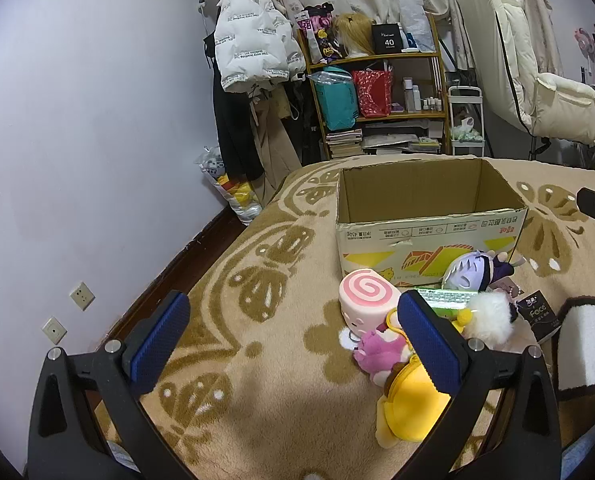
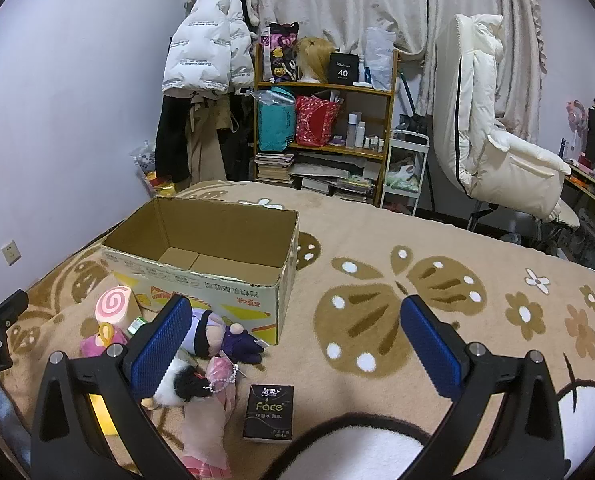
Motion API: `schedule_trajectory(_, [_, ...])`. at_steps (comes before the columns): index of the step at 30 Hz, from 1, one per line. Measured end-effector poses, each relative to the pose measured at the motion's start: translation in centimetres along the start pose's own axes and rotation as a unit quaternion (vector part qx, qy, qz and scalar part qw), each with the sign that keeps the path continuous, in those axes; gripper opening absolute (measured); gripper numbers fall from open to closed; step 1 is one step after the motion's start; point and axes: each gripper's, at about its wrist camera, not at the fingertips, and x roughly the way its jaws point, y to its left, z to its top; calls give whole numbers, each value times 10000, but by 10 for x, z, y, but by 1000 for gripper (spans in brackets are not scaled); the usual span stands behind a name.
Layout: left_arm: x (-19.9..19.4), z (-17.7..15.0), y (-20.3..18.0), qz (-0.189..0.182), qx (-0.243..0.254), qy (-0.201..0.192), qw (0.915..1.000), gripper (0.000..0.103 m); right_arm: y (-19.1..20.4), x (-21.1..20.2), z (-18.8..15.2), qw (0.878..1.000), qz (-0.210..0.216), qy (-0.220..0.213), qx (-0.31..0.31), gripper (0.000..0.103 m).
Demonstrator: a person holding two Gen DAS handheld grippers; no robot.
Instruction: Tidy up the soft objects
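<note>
An open cardboard box (image 1: 429,236) (image 2: 201,280) stands on the tan butterfly blanket, with nothing visible inside it. In front of it lies a heap of soft toys: a pink swirl roll plush (image 1: 367,298) (image 2: 113,306), a purple-haired doll (image 1: 473,270) (image 2: 221,336), a pink plush (image 1: 377,352), a yellow plush (image 1: 413,404) and a white fluffy toy (image 1: 489,316) (image 2: 177,384). My left gripper (image 1: 293,340) hovers open over bare blanket left of the heap. My right gripper (image 2: 293,344) is open above the blanket, right of the toys.
A black tissue pack (image 2: 268,412) (image 1: 537,314) lies near the toys. A wall runs along the left. Behind the bed stand a cluttered shelf (image 2: 325,120), hanging coats (image 1: 249,52) and a cream recliner chair (image 2: 493,140).
</note>
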Motion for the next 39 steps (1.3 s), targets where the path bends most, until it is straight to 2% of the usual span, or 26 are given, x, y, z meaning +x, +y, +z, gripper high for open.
schedule_trajectory(39, [0,-1,0,1,6,-18,10000,103,3,-1,1,10000,-5,-14,-39,103])
